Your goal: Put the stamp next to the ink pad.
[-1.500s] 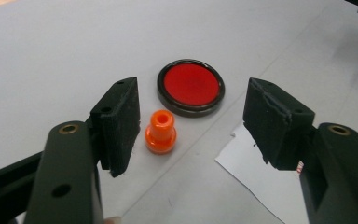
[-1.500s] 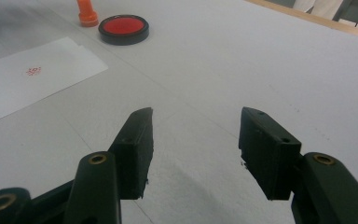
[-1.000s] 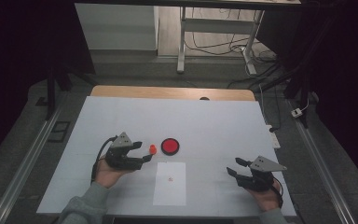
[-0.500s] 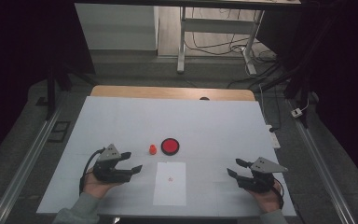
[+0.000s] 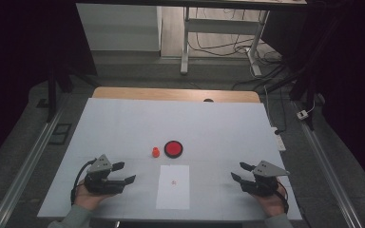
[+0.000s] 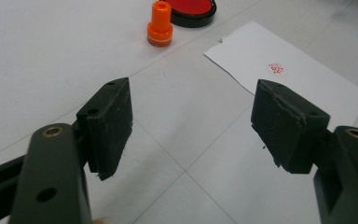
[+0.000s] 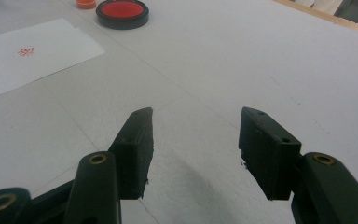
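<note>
**Stamp set down, both claws resting back**

The orange stamp (image 5: 155, 152) stands upright on the counter (image 5: 218, 118), just left of the red ink pad (image 5: 173, 148) and apart from it. Nearer the person lies the paper (image 5: 173, 186), flat, with 1 small red print (image 5: 173, 182) near its top. In the left gripper view the stamp (image 6: 160, 24) stands beyond the jaws, with the pad (image 6: 191, 9) behind it and the print (image 6: 276, 68) off to the right.

The left claw (image 5: 123, 172) sits low at the near left of the counter, jaws apart and holding nothing. The right claw (image 5: 240, 172) sits at the near right, also spread and empty, well clear of the paper.

To my eye the stamping looks done and the hands are parking. To finish well, I'd keep both claws low and wide of the sheet so no jaw or cable drags across the fresh ink. If another print is wanted, the left claw should come at the stamp from the side, close on its narrow top squarely and lift straight, since it looks easy to tip against the pad.
</note>
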Available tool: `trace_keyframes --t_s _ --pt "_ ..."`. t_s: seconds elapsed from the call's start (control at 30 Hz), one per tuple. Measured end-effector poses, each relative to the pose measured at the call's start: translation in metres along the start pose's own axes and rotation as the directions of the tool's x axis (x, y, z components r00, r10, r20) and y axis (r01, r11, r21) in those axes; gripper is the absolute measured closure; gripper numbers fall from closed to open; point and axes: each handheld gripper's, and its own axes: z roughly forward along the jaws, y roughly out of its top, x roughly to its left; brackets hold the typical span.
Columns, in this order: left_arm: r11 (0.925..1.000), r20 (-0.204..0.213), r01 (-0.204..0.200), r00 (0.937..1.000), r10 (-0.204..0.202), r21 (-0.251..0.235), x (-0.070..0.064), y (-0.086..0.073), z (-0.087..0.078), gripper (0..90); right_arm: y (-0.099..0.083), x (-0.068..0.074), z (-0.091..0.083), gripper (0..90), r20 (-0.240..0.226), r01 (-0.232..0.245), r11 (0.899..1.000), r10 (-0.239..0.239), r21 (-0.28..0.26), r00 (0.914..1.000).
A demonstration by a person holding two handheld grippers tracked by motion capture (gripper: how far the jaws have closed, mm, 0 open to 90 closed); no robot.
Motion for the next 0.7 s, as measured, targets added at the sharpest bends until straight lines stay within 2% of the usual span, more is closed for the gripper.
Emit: trace_keyframes --t_s 0.7 --pt "0.9999 -0.005 -0.008 1.0000 0.008 0.008 -0.0002 0.0005 0.0011 29.1 -0.0001 -0.0001 -0.0006 44.5 0.005 0.006 1.000 -0.006 0.002 1.0000"
